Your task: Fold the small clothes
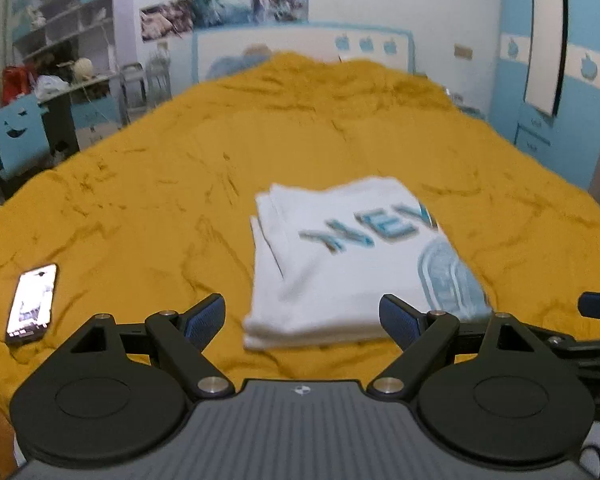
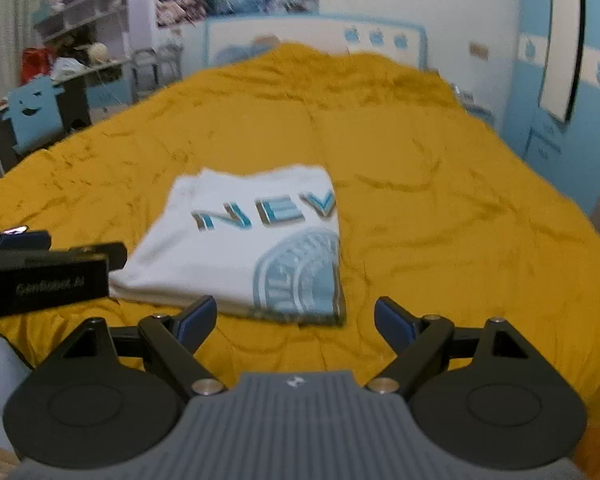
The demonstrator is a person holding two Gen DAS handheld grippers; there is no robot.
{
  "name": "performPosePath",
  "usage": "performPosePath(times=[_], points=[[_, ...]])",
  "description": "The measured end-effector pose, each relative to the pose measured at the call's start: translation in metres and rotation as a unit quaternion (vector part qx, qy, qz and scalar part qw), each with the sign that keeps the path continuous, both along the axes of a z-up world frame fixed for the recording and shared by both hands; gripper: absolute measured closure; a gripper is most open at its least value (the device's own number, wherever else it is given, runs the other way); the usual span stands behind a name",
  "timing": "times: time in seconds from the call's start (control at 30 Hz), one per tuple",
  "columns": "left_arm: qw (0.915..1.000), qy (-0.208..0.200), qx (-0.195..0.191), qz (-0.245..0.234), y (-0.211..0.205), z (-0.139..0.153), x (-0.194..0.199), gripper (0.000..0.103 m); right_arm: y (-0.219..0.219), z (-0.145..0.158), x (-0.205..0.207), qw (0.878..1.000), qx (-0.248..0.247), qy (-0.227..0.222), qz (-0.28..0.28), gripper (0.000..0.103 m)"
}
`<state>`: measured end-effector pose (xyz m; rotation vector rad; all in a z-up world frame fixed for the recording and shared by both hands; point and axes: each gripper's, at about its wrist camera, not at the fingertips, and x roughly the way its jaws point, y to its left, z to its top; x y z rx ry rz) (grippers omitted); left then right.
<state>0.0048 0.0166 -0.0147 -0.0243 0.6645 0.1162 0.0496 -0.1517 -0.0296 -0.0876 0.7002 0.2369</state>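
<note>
A white T-shirt (image 1: 340, 264) with blue "NEV" lettering and a round blue print lies folded into a neat rectangle on the mustard-yellow bedspread (image 1: 260, 140). It also shows in the right wrist view (image 2: 252, 240). My left gripper (image 1: 302, 320) is open and empty, just short of the shirt's near edge. My right gripper (image 2: 294, 320) is open and empty, near the shirt's near right corner. The left gripper's body (image 2: 44, 276) shows at the left of the right wrist view.
A phone (image 1: 32, 304) with a lit screen lies on the bedspread to the left. A white and blue headboard (image 1: 300, 44) stands at the far end. A desk and blue chair (image 1: 20, 132) stand left of the bed, a blue wardrobe (image 1: 560, 80) right.
</note>
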Motion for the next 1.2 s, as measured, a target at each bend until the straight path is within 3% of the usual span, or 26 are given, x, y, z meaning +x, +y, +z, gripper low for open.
performPosePath(times=[0.2, 1.2], points=[[0.9988, 0.048, -0.002, -0.004, -0.009, -0.018, 0.0, 0.002, -0.004, -0.023, 0.009, 0.998, 0.019, 0.063, -0.011, 0.021], [0.9984, 0.057, -0.001, 0.0, -0.009, -0.022, -0.003, 0.002, 0.002, -0.024, 0.007, 0.998, 0.006, 0.061, -0.004, 0.021]])
